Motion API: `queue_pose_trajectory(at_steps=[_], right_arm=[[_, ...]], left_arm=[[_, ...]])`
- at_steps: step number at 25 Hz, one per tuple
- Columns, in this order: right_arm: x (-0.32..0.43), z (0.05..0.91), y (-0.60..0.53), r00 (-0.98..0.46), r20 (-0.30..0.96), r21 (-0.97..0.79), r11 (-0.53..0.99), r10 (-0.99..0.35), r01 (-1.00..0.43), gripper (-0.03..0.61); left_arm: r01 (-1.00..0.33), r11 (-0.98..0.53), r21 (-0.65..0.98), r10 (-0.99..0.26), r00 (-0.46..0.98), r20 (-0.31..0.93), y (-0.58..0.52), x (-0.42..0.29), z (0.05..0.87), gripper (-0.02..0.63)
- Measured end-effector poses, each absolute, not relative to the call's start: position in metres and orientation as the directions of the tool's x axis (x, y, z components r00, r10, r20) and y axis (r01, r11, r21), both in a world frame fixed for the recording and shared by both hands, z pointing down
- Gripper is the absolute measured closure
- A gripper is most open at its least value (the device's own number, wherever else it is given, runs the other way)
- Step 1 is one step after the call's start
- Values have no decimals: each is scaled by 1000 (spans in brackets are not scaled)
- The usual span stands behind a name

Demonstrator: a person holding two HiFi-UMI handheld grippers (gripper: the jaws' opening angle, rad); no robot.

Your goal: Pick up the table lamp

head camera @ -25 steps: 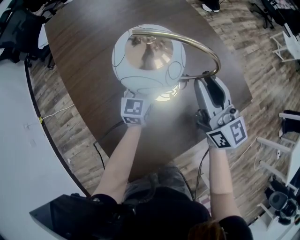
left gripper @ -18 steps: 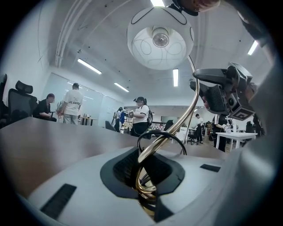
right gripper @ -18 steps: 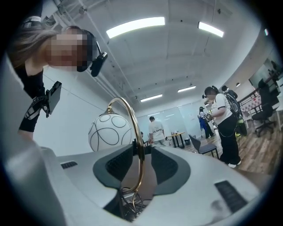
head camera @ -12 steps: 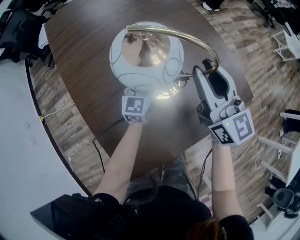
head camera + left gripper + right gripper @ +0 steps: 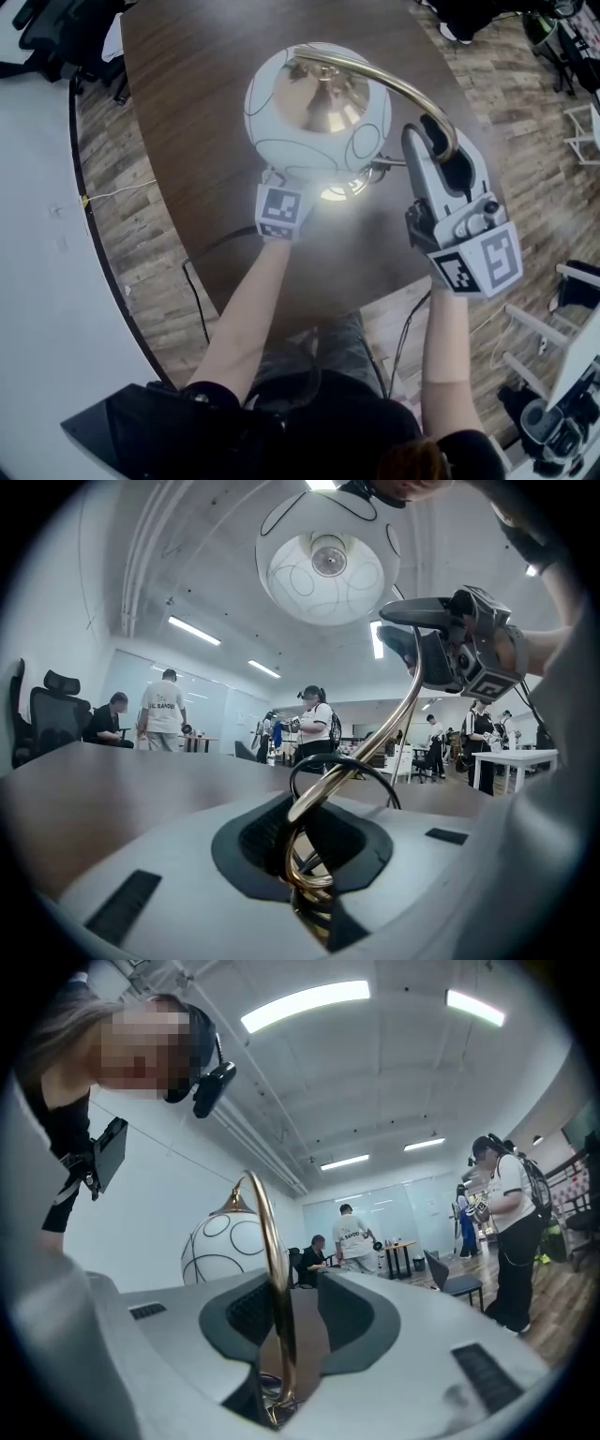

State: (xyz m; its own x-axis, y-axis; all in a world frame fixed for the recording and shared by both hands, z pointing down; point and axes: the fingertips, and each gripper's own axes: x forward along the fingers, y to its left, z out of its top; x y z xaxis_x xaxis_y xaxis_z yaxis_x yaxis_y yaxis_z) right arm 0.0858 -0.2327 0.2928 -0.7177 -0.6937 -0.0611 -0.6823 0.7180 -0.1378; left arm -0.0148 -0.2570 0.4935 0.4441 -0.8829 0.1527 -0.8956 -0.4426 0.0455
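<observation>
A: Seeing the table lamp [image 5: 319,112] on the table [image 5: 187,94], why two grips?

B: Probably because it is top-heavy. The left gripper [image 5: 307,850] clamps the stem [image 5: 328,794] under the globe [image 5: 323,564], its jaws just easing a little. The right gripper [image 5: 292,1335], jaws apart but just closing, surrounds the brass arc [image 5: 272,1269] beside the globe.

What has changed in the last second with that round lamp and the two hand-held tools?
The right gripper rose along the lamp's brass arm, which stands between its jaws; they have just been closing but do not clamp it yet. The left gripper kept its place under the globe, holding the brass base, though its jaws have just eased open slightly. The light stays on.
</observation>
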Motion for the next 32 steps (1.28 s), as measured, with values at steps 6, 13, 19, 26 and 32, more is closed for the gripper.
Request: queue_pose_trajectory(at_steps=[6, 13, 19, 26, 32], right_arm=[[79, 284, -234, -758, -58, -84, 759, -650, -645, 496], [70, 269, -230, -785, -74, -35, 789, -615, -614, 554], [67, 258, -225, -804, -105, -52, 811, -585, -583, 574], [62, 244, -220, -833, -112, -27, 839, -542, -543, 575], [60, 237, -217, -850, -135, -47, 860, -510, -509, 577]], left_arm=[[-905, -423, 48, -889, 424, 173, -257, -17, 500, 557], [-910, -414, 36, -893, 413, 180, -258, -17, 501, 554], [-911, -412, 28, -894, 409, 183, -259, -16, 500, 552], [-913, -401, 80, -896, 409, 173, -259, -17, 495, 566], [-913, -384, 136, -901, 403, 162, -260, -20, 493, 577]])
